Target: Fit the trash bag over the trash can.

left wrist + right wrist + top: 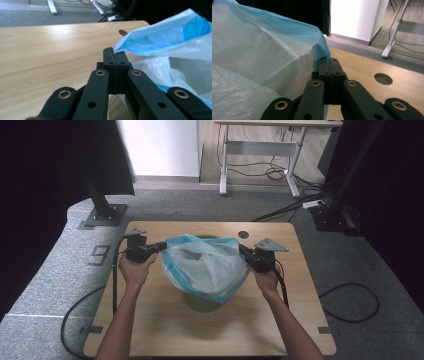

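Observation:
A translucent white plastic bag with a blue rim [205, 262] hangs spread between my two grippers over a round green bin [202, 304] on the wooden table [165, 320]. My left gripper [162, 246] is shut on the bag's left rim. In the left gripper view its jaws [115, 53] meet with the blue edge of the bag [160, 40] pinched at the tip. My right gripper [241, 249] is shut on the right rim. The right gripper view shows the bag [262, 57] running into the closed jaws of that gripper [329, 60]. The bin is mostly covered by the bag.
A round cable hole [243, 234] sits near the table's far edge, right of the middle. Black frame posts on base plates [102, 215] stand at both far corners. A white desk frame [260, 150] and cables [350, 302] lie on the floor beyond and beside the table.

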{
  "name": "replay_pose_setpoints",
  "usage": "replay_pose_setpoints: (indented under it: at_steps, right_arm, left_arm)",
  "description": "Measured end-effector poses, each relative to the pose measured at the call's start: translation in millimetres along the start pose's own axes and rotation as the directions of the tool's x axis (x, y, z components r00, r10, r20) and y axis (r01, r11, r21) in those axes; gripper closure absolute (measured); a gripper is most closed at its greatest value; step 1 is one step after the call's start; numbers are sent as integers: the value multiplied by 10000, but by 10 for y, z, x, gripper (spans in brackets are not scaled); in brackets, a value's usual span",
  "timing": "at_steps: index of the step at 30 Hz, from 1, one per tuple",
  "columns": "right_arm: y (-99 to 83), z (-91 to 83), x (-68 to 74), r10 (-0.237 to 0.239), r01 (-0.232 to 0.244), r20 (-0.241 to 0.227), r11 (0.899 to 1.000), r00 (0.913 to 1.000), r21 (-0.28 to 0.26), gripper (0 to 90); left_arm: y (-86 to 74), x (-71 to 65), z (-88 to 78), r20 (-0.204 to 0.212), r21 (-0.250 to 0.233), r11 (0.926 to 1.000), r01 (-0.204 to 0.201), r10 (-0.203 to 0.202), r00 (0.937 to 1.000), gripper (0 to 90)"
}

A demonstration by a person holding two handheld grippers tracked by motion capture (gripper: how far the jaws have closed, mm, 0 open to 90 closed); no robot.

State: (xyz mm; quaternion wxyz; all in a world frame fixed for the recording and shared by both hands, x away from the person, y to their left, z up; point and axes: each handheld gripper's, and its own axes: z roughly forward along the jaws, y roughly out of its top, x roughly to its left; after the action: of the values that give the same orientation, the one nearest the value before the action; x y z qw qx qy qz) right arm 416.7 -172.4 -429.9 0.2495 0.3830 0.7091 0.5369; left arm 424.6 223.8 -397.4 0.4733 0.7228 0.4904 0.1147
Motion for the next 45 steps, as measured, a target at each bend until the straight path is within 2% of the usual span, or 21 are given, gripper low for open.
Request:
replay_pose_setpoints:
  at_steps: [2,4,10,16,18,21,26,29,32,35,36,40,41,43,44,45]
  right_arm:
    - [-26,26,-8,117,-117,-30,9999,9999,18,888]
    - [-104,86,-28,480,-476,-207,9987,9986,183,888]
    - [-221,188,-53,813,-790,-345,9949,9961,628,889]
    - [-251,238,-41,939,-895,-476,9921,9944,882,889]
    - [-280,272,-60,1148,-1089,-496,9880,9921,1099,890]
    - [-287,287,-72,1278,-1202,-573,9854,9901,1205,890]
    - [-356,343,-51,1653,-1485,-758,9706,9833,1894,890]
    - [-367,347,-22,1567,-1389,-741,9691,9849,2036,890]
    - [-407,343,-13,1363,-1203,-620,9697,9887,2124,890]
    - [-491,335,-62,1470,-1340,-423,9652,9882,2246,890]
    - [-540,319,-98,1688,-1561,-388,9621,9849,2234,890]
    - [-592,300,-121,1644,-1523,-322,9595,9859,2370,890]
    - [-627,294,-120,1530,-1411,-251,9543,9879,2634,890]
    - [-644,289,-118,1482,-1364,-243,9538,9887,2677,890]
    - [-657,244,-126,1341,-1290,-59,9635,9909,2346,888]
    - [-657,244,-126,1341,-1290,-59,9635,9909,2346,888]
  left_arm:
    - [-20,5,38,3,142,9999,21,-22,10000,899]
    - [-74,11,135,28,453,9990,-15,13,10000,898]
    - [-140,59,268,203,711,9972,234,-249,9995,899]
    - [-188,70,345,346,902,9955,278,-310,9989,899]
    - [-219,81,388,465,1014,9941,398,-447,9979,899]
    - [-225,68,413,467,1086,9934,381,-434,9980,900]
    - [-264,7,503,528,1461,9892,111,-190,9984,900]
    - [-309,-17,518,481,1631,9866,-34,-45,9988,900]
    - [-373,19,508,492,1681,9857,68,-152,9987,900]
    - [-428,61,490,471,1696,9854,178,-262,9985,899]
    - [-456,76,482,494,1693,9853,212,-300,9983,900]
    - [-497,85,497,491,1864,9824,130,-225,9985,899]
    - [-513,85,509,455,1978,9802,107,-201,9988,899]
    - [-539,89,514,414,2041,9789,62,-150,9990,899]
    - [-548,78,500,439,1965,9805,7,-95,9990,899]
    - [-548,78,500,439,1965,9805,7,-95,9990,898]
